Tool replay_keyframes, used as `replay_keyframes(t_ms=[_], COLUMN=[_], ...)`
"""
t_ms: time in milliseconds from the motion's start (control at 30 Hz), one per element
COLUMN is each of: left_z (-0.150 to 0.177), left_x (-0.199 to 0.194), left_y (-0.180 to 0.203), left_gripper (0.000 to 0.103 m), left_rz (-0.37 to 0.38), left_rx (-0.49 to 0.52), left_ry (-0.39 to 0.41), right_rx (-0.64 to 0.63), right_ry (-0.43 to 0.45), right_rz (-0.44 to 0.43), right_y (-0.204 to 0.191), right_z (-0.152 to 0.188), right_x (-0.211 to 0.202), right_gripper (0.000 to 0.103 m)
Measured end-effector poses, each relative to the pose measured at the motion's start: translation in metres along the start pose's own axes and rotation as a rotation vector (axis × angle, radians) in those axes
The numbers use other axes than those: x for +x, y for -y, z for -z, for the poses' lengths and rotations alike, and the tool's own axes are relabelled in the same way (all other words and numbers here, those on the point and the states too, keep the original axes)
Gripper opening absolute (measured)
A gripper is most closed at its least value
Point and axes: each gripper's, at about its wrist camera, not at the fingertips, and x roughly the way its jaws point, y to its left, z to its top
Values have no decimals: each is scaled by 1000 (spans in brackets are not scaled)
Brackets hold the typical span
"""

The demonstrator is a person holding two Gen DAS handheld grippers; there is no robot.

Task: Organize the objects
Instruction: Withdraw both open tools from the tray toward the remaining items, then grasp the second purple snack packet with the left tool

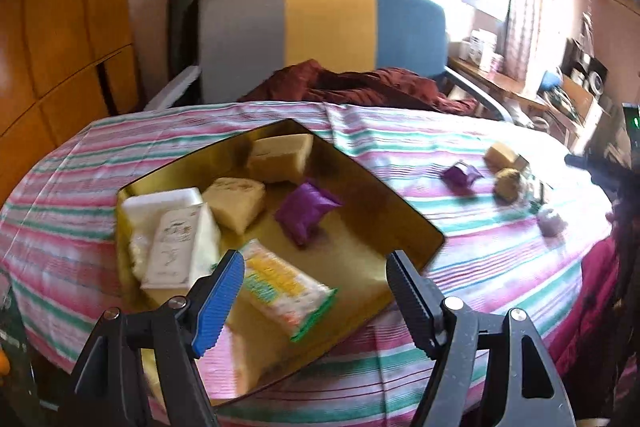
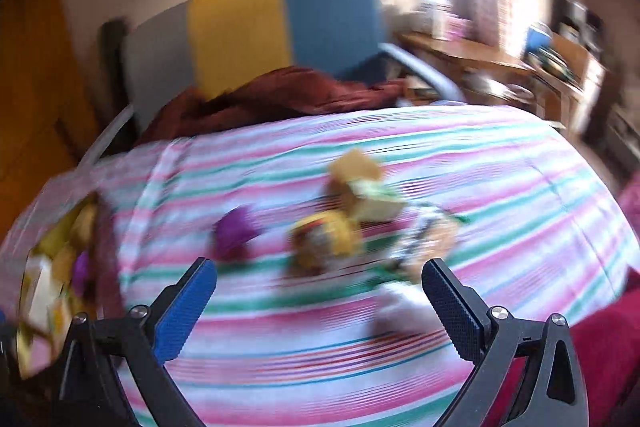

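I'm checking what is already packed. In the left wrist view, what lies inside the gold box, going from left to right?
White carton → yellow-and-green snack packet → purple pouch. The two tan blocks farther back overlap that span, so I leave them out of the order.

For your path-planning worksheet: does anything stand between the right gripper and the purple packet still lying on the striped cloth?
Nothing visible does. The right gripper is open and empty, with only bare striped cloth between it and the purple packet, which lies ahead and to its left. The view is blurred.
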Motion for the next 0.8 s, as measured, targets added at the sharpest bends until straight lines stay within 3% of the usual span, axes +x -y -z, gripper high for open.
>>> replay_keyframes(t_ms=[233,400,567,800], left_z=[-12,-23,-36,-66], left_x=[20,35,56,102], left_y=[53,86,125,157], left_gripper=[75,75,75,73], left_rz=[77,138,195,300], left_rx=[114,157,201,113], left_ry=[-63,-100,-140,-271], right_rx=[201,345,404,442], right_ry=[37,-13,-14,-43], right_rz=[126,76,29,-19], right_y=[80,108,117,120], right_z=[-12,-3,0,4], right_x=[4,16,16,23], right_gripper=[103,103,103,103])
